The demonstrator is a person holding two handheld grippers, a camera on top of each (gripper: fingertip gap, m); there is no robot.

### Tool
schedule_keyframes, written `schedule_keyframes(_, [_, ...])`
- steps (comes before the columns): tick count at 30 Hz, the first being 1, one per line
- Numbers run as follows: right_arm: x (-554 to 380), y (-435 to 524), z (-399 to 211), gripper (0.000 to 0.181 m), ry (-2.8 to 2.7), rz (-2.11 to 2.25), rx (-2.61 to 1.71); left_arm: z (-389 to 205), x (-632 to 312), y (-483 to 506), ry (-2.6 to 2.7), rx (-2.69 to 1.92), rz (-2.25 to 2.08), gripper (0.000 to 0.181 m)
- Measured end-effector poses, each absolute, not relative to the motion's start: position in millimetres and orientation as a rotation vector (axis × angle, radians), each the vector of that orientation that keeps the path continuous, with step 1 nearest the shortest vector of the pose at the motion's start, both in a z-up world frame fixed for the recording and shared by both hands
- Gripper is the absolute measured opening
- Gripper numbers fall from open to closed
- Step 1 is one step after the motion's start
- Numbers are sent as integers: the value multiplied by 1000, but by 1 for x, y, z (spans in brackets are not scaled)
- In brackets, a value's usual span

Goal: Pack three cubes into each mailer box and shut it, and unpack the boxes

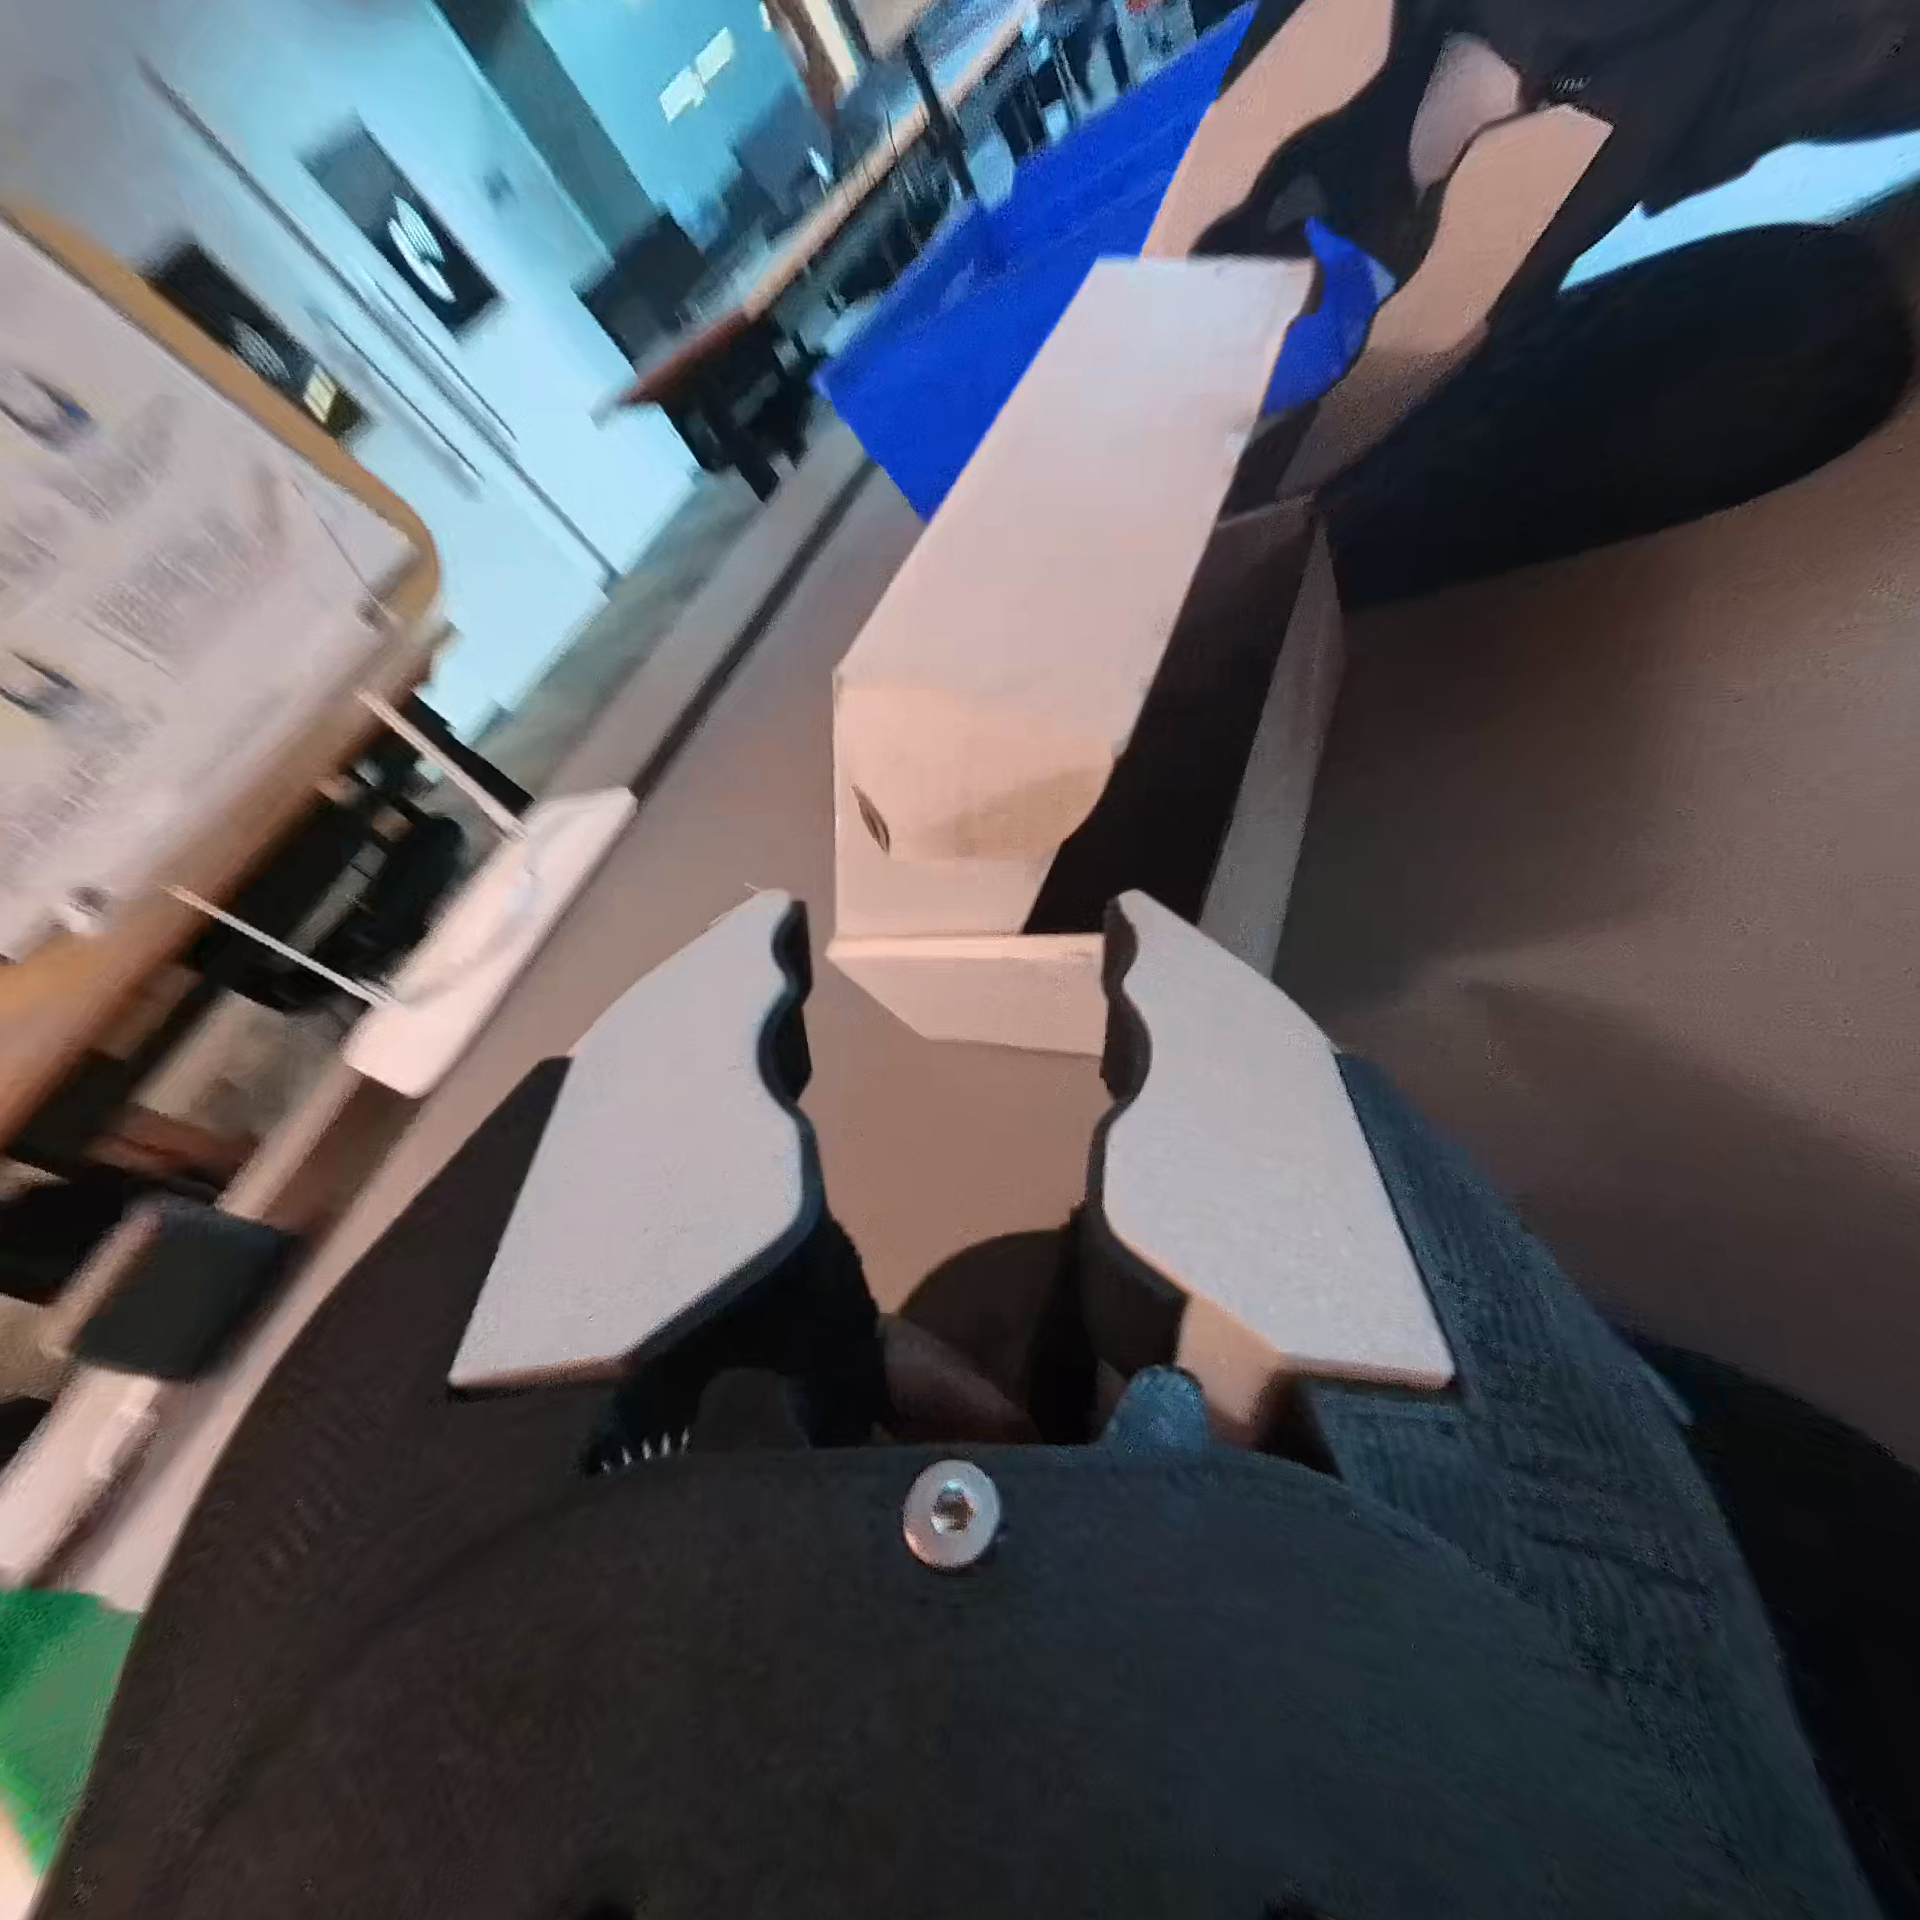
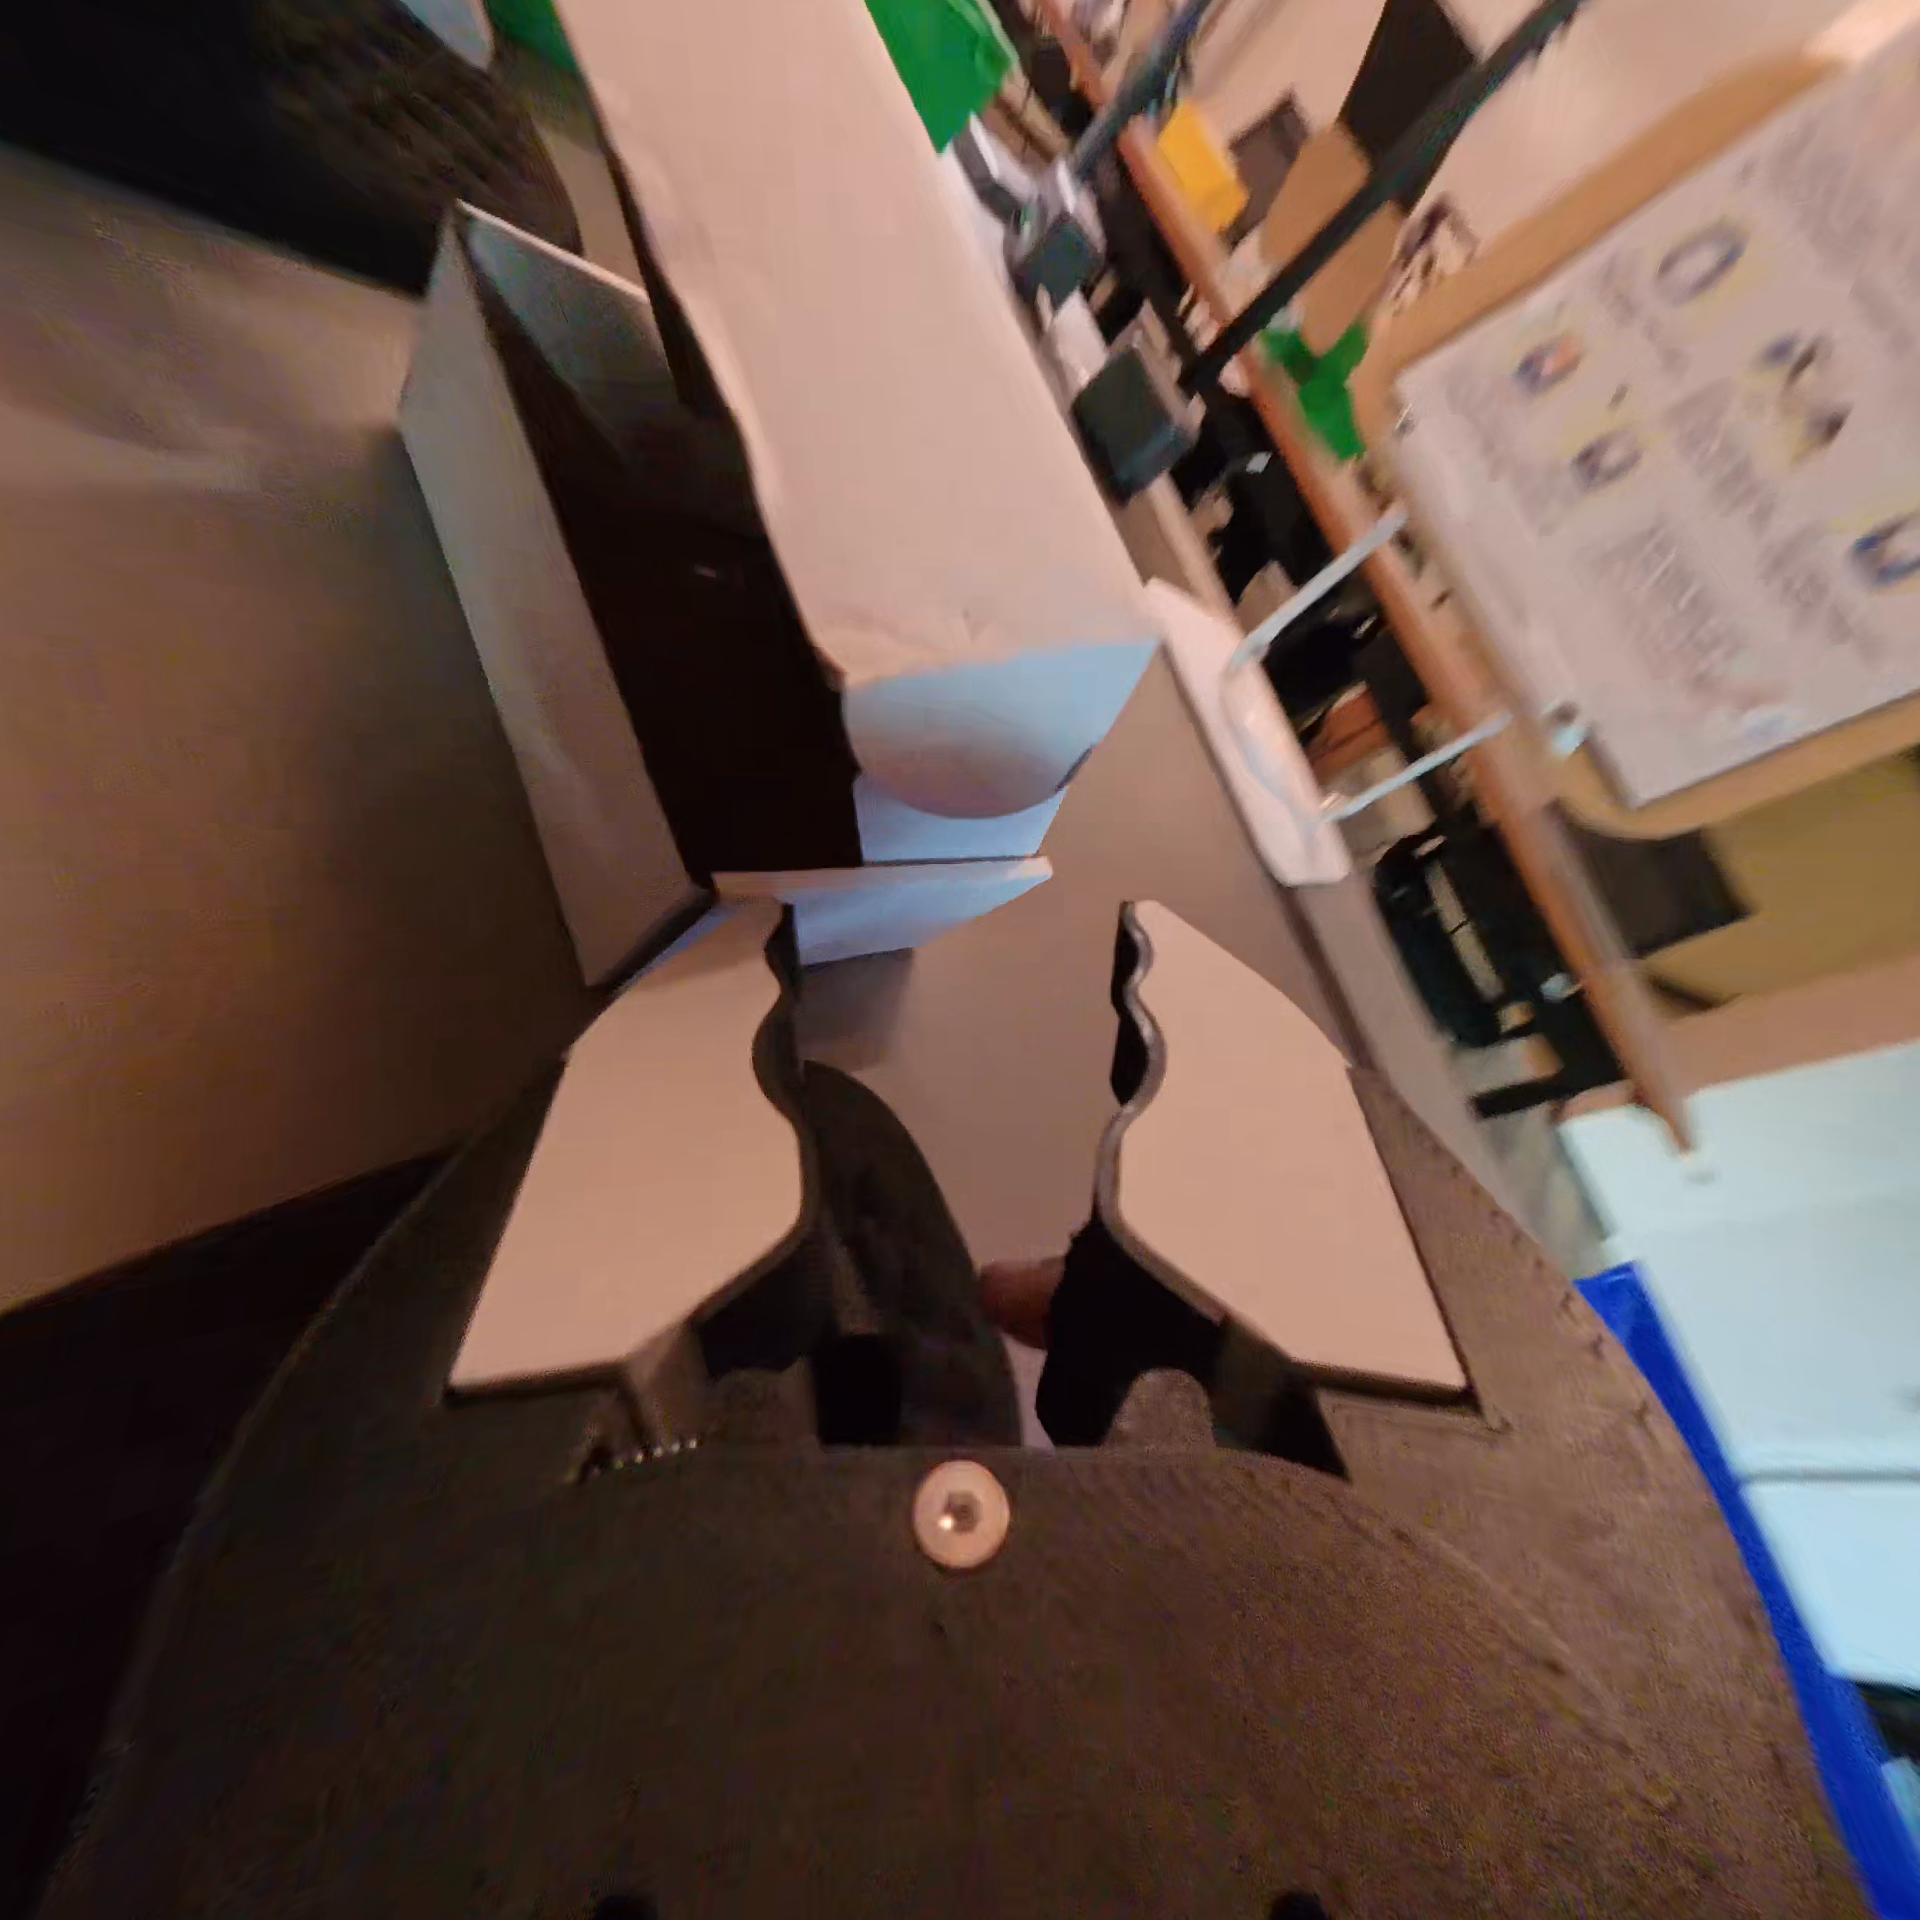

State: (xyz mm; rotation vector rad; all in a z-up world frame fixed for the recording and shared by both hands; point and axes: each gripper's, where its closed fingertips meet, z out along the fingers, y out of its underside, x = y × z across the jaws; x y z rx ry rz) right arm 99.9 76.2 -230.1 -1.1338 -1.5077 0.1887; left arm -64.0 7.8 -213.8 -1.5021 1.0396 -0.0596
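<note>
Flanking one half-open mailer box (image 1: pixel 1049 623), two empty, parted grippers (image 1: pixel 961 940)

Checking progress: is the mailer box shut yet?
Not shut. The lid stands raised above the box wall, leaving a dark gap into the inside.

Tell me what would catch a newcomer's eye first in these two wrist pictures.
First, the white mailer box dead ahead of both cameras, its lid standing partly open over a dark interior and its small side flap jutting toward the lens. Next, the open left tongs and right tongs, one at each end of the box, gripping nothing. A bright blue sheet glows behind the box in the left wrist view.
</note>
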Motion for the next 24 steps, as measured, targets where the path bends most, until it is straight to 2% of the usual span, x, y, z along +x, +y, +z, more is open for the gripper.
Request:
schedule_keyframes(2, [100, 68, -217, 61, -1486, 181, -1020, -204, -58, 5, 1060, -1392, 3, 57])
schedule_keyframes(7, [91, 52, -193, 54, -1455, 245, -859, -195, -42, 9, 1140, -1249, 63, 56])
schedule_keyframes(9, [84, 47, -193, 46, -1494, 227, -798, -196, -39, 12, 1171, -1239, 67, 47])
schedule_keyframes(11, [79, 47, -189, 26, -1494, 218, -764, -192, -41, 18, 1164, -1238, 87, 34])
schedule_keyframes(13, [77, 47, -185, 16, -1485, 235, -761, -191, -44, 20, 1159, -1274, 54, 24])
schedule_keyframes(24, [78, 43, -220, 8, -1628, 654, -1258, -226, -42, 3, 1194, -1642, -346, 9])
